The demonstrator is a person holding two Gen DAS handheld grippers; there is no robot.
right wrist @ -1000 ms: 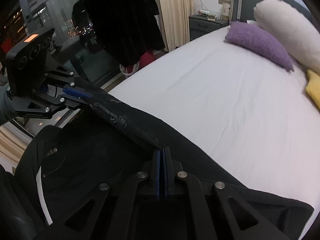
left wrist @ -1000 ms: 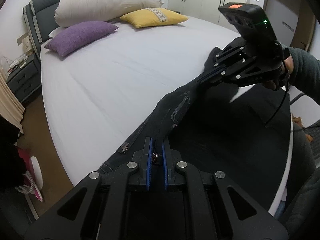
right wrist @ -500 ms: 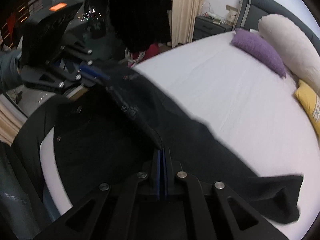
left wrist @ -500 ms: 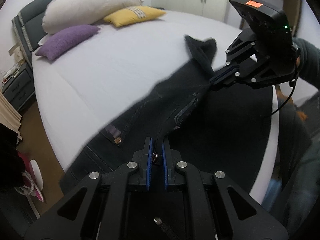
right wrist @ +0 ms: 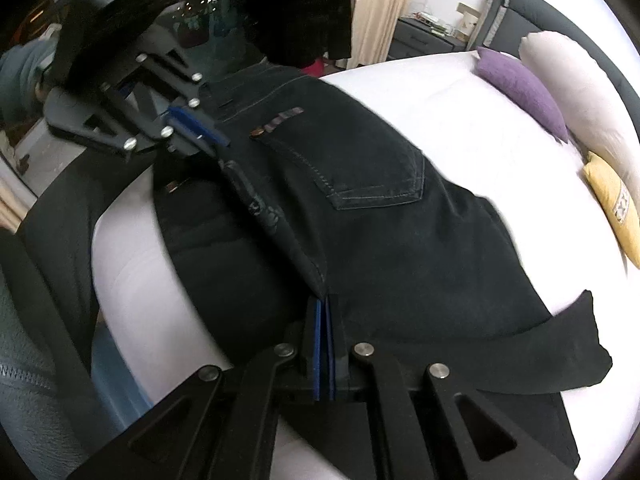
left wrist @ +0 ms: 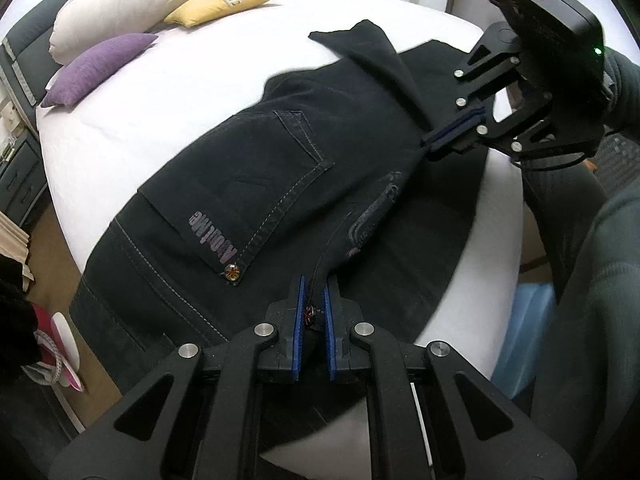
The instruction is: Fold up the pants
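Since a second ago both grippers have carried the black jeans (left wrist: pixel 280 168) across onto the white bed (left wrist: pixel 168 92); the fabric that hung off the near edge now lies spread over the mattress, back pocket (left wrist: pixel 276 168) facing up. A loose flap (left wrist: pixel 360 40) has flipped over toward the far side of the bed.

Left gripper (left wrist: pixel 314 312): blue pads closed tight on a folded edge of the jeans, a copper rivet visible pinched between them. Same gripper in the right wrist view (right wrist: pixel 200 132), clamped on the denim at the left end of the raised fold.

Right gripper (right wrist: pixel 324 336): pads fully together, thin fold of denim nipped at the tips. In the left wrist view it sits at upper right (left wrist: pixel 452 136), gripping the other end of the same fold, a sleeve (left wrist: pixel 624 88) behind it.

The fold line runs taut between the two grippers, lifted slightly above the rest of the jeans. Part of the jeans drapes over the bed's near edge.

Head of the bed: purple cushion (left wrist: pixel 96 68), white pillow (left wrist: pixel 136 0), yellow cushion (left wrist: pixel 224 0), well apart from the jeans. Dark nightstand (right wrist: pixel 424 36) beside the headboard (right wrist: pixel 560 12). Some motion blur at the fabric edges.
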